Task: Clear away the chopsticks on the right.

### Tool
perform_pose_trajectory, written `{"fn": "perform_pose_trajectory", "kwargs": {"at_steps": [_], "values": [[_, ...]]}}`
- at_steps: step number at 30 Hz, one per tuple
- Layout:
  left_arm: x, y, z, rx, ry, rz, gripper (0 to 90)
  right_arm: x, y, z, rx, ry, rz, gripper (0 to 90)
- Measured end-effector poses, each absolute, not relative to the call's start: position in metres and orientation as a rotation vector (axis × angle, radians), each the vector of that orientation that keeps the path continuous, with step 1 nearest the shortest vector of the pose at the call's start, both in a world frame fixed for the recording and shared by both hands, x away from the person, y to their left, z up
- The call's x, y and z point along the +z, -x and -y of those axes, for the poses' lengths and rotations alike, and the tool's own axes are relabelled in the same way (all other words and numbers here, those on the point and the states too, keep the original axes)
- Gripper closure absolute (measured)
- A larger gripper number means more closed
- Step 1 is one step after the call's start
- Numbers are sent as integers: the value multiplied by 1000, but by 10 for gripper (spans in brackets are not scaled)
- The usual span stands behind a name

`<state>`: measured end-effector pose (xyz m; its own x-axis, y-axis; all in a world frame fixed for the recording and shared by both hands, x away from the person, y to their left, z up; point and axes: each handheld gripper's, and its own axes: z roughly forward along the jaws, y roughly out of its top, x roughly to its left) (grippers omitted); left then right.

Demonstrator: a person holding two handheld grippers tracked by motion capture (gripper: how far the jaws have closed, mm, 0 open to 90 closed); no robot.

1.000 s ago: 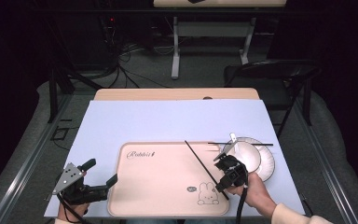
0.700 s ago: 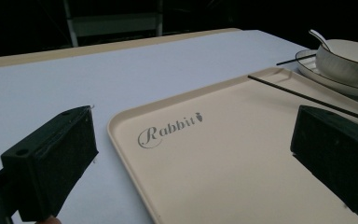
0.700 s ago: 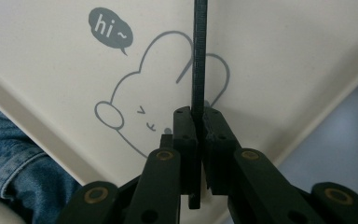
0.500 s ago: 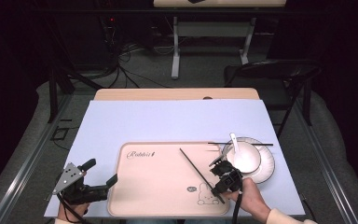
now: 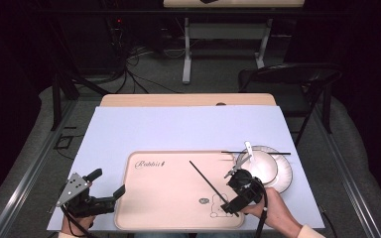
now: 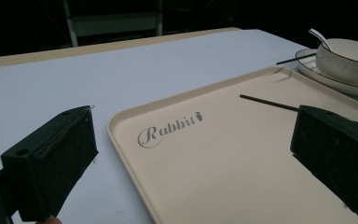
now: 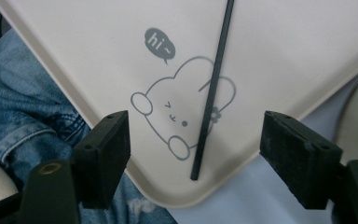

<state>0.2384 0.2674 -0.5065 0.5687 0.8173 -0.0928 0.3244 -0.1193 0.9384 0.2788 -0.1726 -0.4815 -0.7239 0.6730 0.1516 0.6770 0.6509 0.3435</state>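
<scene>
Lying flat on the tray, the black chopstick is crossing the rabbit print, its near end sitting between the right gripper jaws, untouched. Jaws have just been opening and are standing wide. Left gripper is hovering open over the tray's left edge, holding nothing.

Your thin black chopstick lies flat and loose on the beige tray, slanting across its right half. Its near end rests on the printed rabbit by the tray's near right corner.
</scene>
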Motion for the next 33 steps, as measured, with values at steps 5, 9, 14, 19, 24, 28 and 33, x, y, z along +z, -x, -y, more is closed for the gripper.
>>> {"fn": "perform_pose_trajectory", "kwargs": {"at_steps": [5,9,14,19,24,28,33], "values": [[-506,-239,-267,557,-1704,-957,0,-450,-283,180,-605,1015,3006,85],[-507,-239,-267,556,-1704,-957,0,-430,-296,189,-615,936,3097,55],[-507,-239,-267,556,-1705,-956,0,-410,-319,207,-598,844,3206,16],[-507,-239,-267,557,-1707,-955,0,-399,-339,227,-571,776,3268,0],[-507,-239,-267,558,-1709,-956,0,-395,-359,252,-550,700,3327,0],[-507,-239,-267,560,-1711,-957,0,-395,-376,273,-469,683,3367,0],[-507,-240,-267,560,-1711,-958,0,-404,-395,296,-398,652,3373,0]]}}
